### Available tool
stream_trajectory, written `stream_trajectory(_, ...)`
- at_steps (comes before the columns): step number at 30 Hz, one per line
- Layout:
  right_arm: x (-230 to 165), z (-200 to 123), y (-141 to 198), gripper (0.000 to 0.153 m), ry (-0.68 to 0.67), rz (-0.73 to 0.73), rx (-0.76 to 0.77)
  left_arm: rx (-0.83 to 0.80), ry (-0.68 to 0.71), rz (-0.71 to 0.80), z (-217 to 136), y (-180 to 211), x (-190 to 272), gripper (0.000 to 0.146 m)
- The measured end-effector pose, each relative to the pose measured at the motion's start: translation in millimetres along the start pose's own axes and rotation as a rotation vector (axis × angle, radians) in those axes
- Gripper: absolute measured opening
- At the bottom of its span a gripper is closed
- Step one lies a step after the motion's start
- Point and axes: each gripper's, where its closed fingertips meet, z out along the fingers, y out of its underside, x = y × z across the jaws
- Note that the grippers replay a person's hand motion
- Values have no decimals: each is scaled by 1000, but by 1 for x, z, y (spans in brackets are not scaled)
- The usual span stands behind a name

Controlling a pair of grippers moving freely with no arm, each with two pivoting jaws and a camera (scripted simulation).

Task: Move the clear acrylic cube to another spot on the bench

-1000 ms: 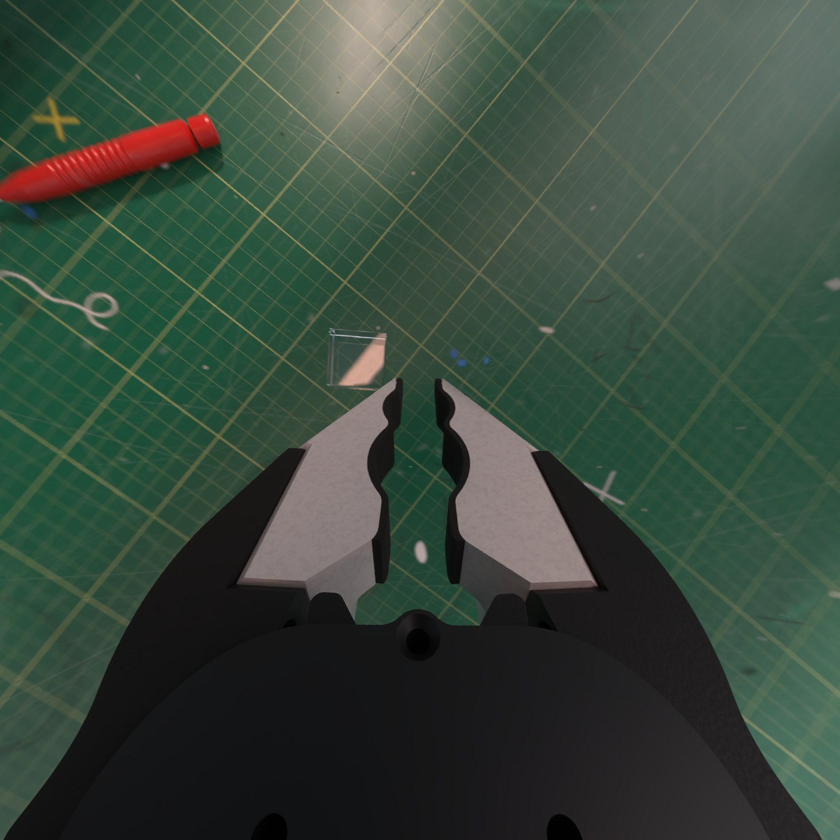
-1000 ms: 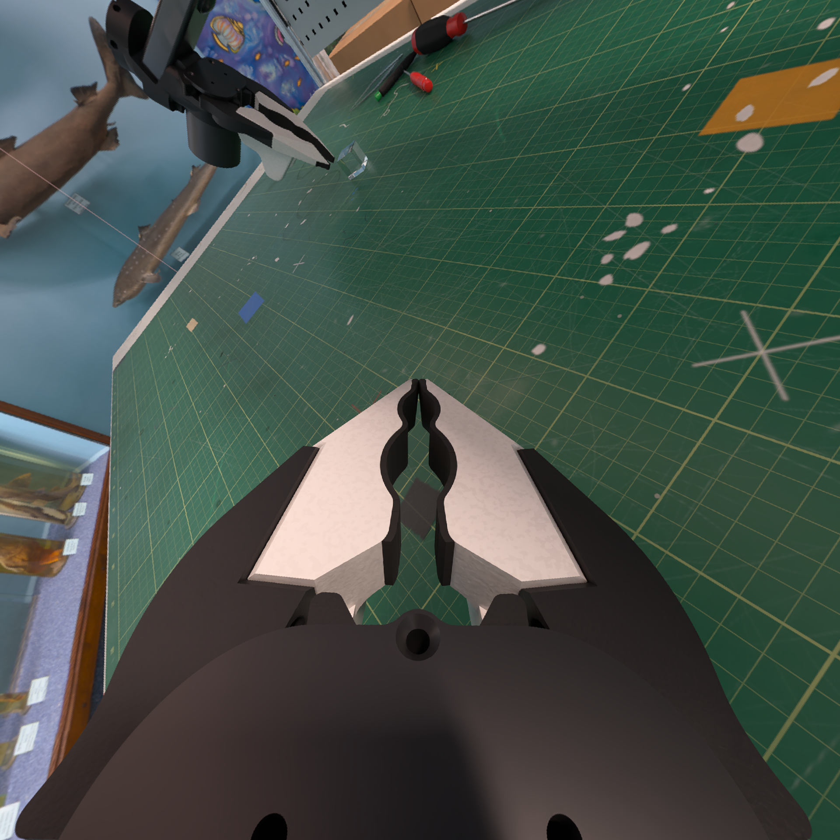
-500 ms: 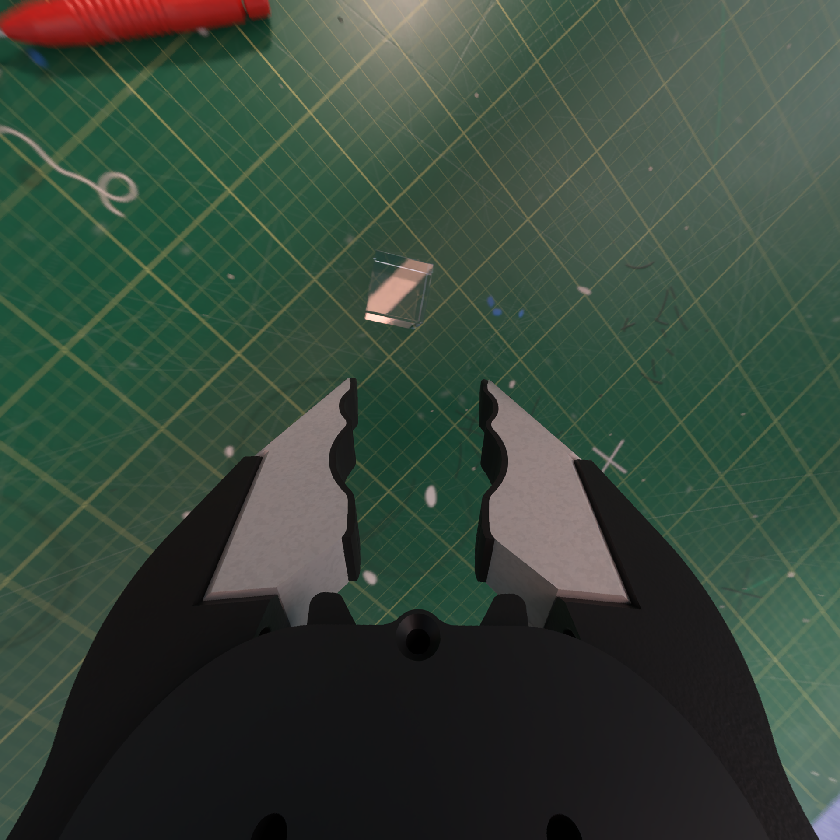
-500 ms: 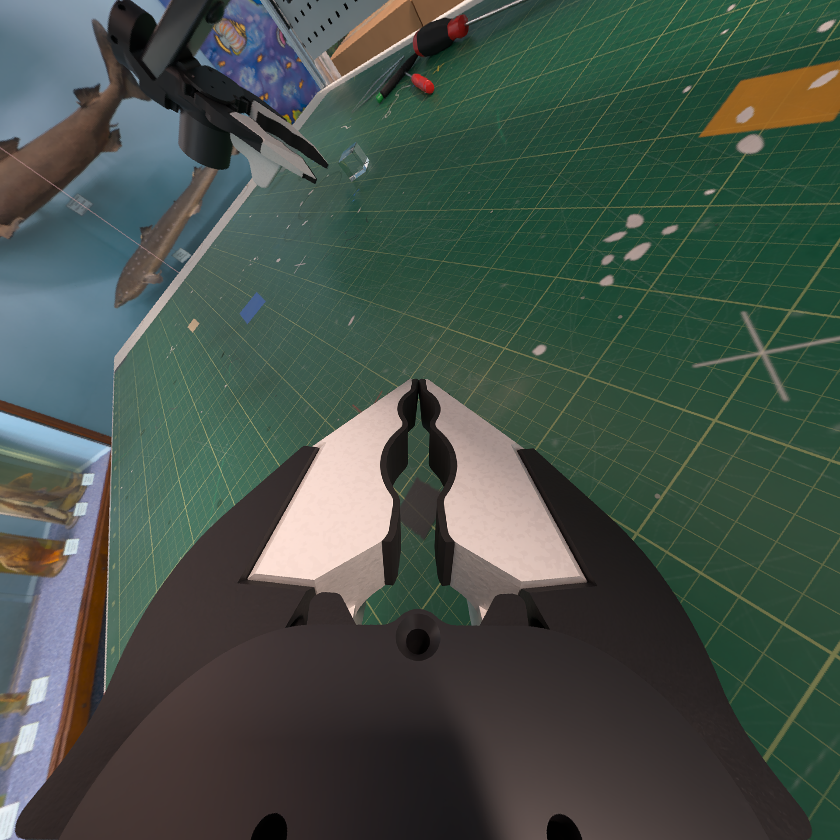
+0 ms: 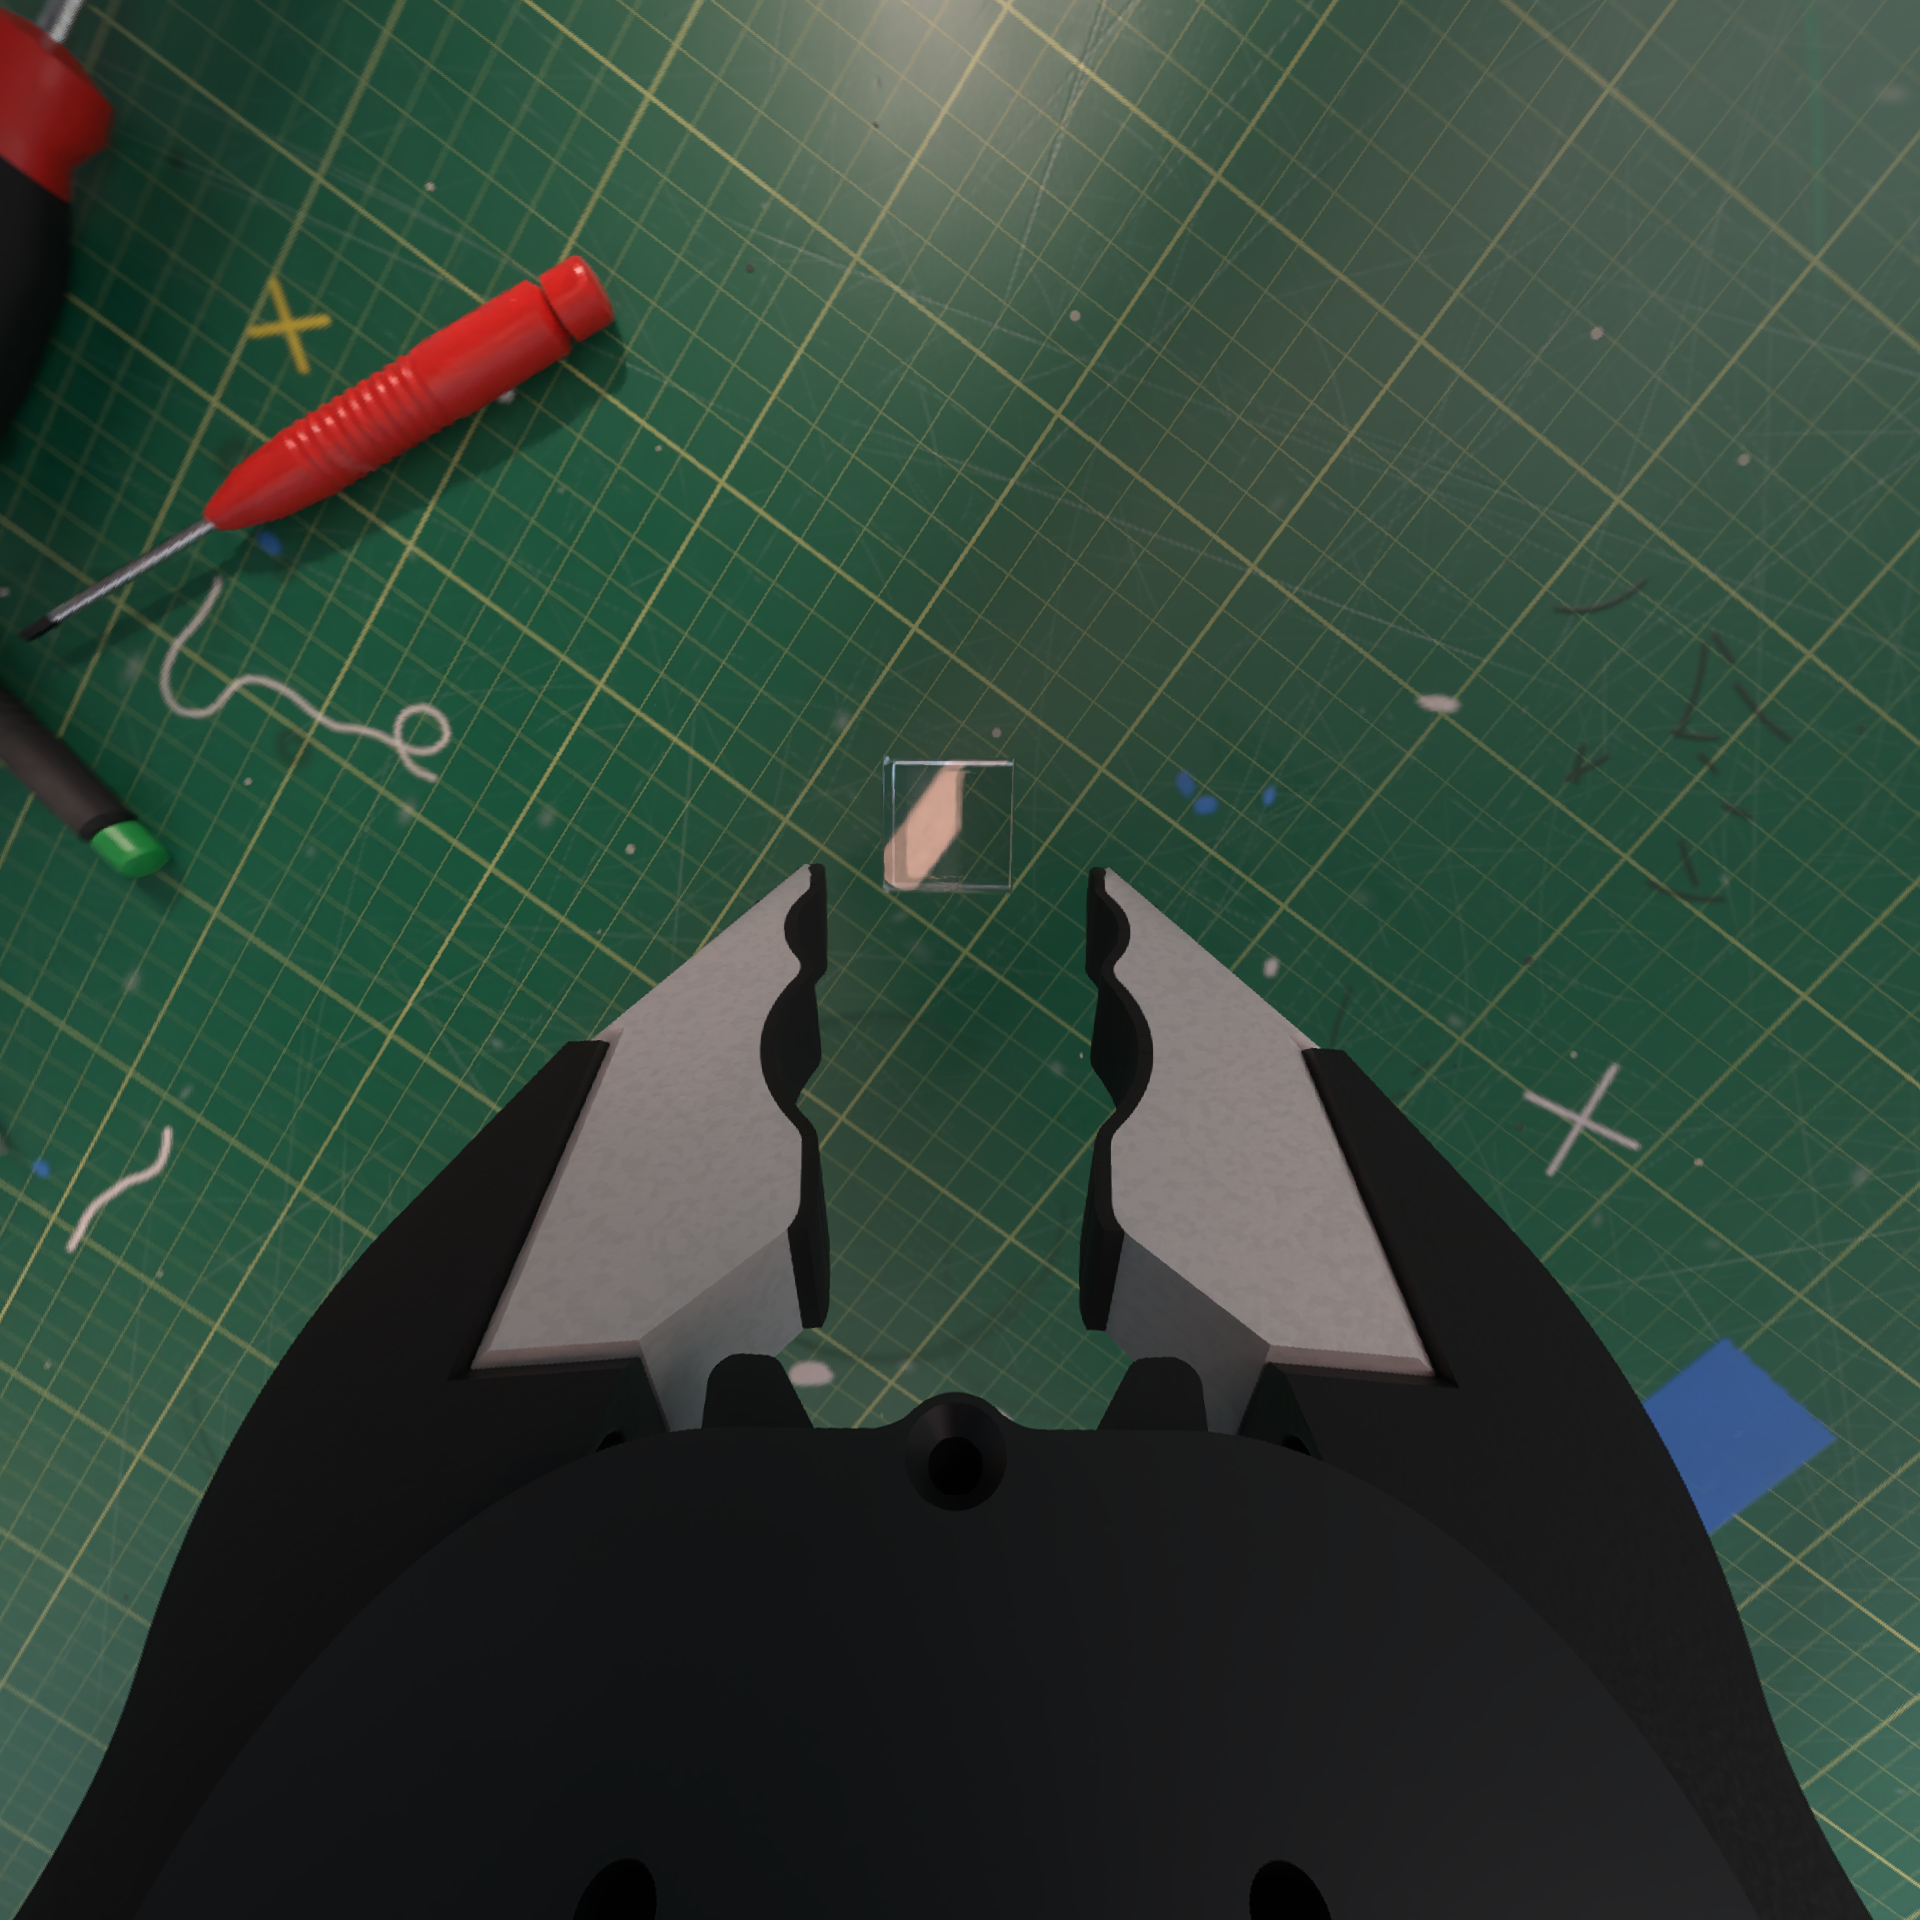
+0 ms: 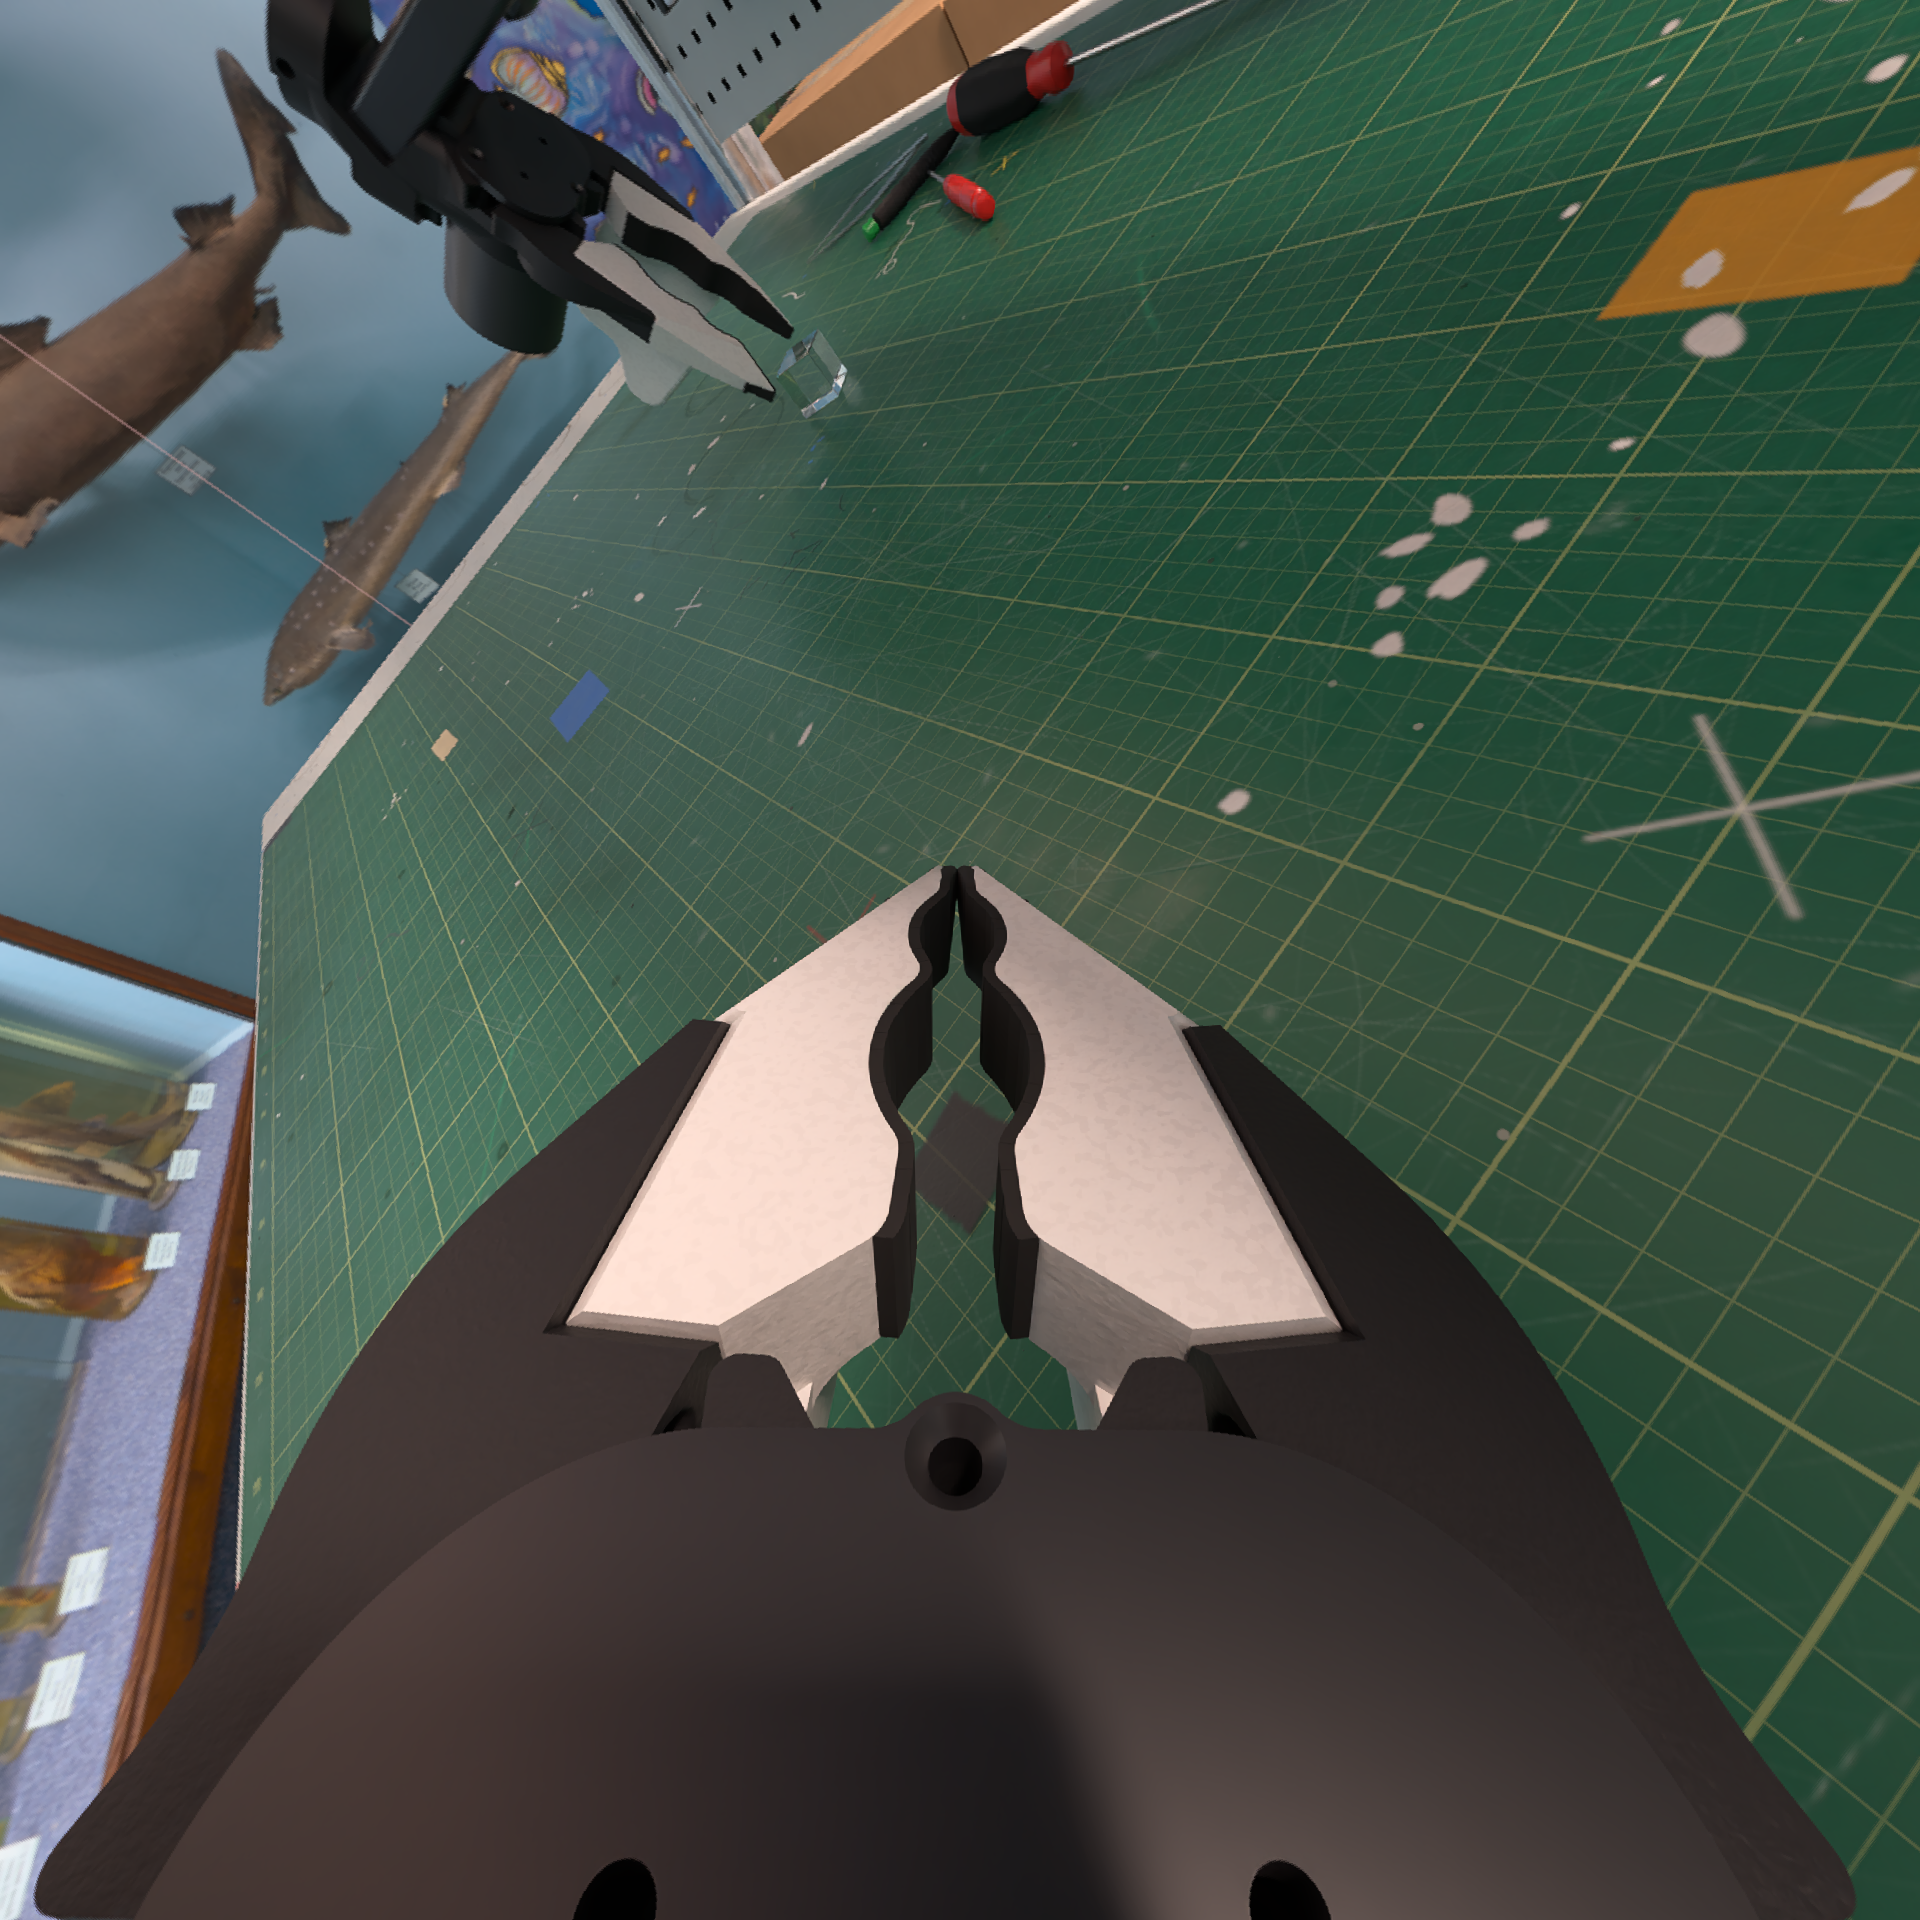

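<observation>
The clear acrylic cube [image 5: 948,826] sits on the green cutting mat [image 5: 1351,416], just ahead of my left gripper [image 5: 954,878]. The left gripper is open and empty, and the cube is centred on the gap between its tips. In the right wrist view the cube [image 6: 818,372] shows far off near the bench's left edge, with the left gripper [image 6: 769,362] right at it. My right gripper [image 6: 956,873] is shut and empty, low over the mat well away from the cube.
A small red screwdriver [image 5: 405,400], a black tool with a green end [image 5: 73,784] and a larger red-and-black handle [image 5: 42,135] lie left of the cube. Blue tape [image 5: 1730,1429] lies at the right. An orange patch [image 6: 1787,234] and a cardboard box [image 6: 883,73] show farther off.
My left gripper has opened from nearly shut to wide. It has turned and lined up with the cube, which now sits right at the tips. The right gripper has not moved.
</observation>
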Motion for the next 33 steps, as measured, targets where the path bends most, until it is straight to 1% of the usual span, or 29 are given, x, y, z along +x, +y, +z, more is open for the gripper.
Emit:
stream_trajectory(4,0,0,0,0,-2,2,4,-34,26,-2,13,-2,1,60)
stream_trajectory(5,0,0,-1,0,-2,2,5,-33,37,-8,14,-2,1,59)
stream_trajectory(8,0,-1,-1,0,-3,3,7,-36,32,-14,14,-3,-1,47)
stream_trajectory(10,0,-1,-1,0,-4,4,8,-32,23,-9,13,-2,-2,28)
stream_trajectory(15,0,-1,-1,0,-4,3,8,-4,1,-17,9,-2,-4,27)
stream_trajectory(18,0,-1,-1,0,-4,3,8,29,25,-55,-2,-2,-3,27)
stream_trajectory(22,0,-1,-1,0,-5,3,8,160,163,-191,-23,-8,2,27)
stream_trajectory(25,0,-1,-1,0,-4,2,8,269,247,-256,-42,-12,6,27)
stream_trajectory(30,0,-1,-1,0,-5,1,7,596,464,-346,-98,-37,18,27)
stream_trajectory(33,0,-1,-1,0,-5,0,8,809,654,-403,-138,-50,23,27)
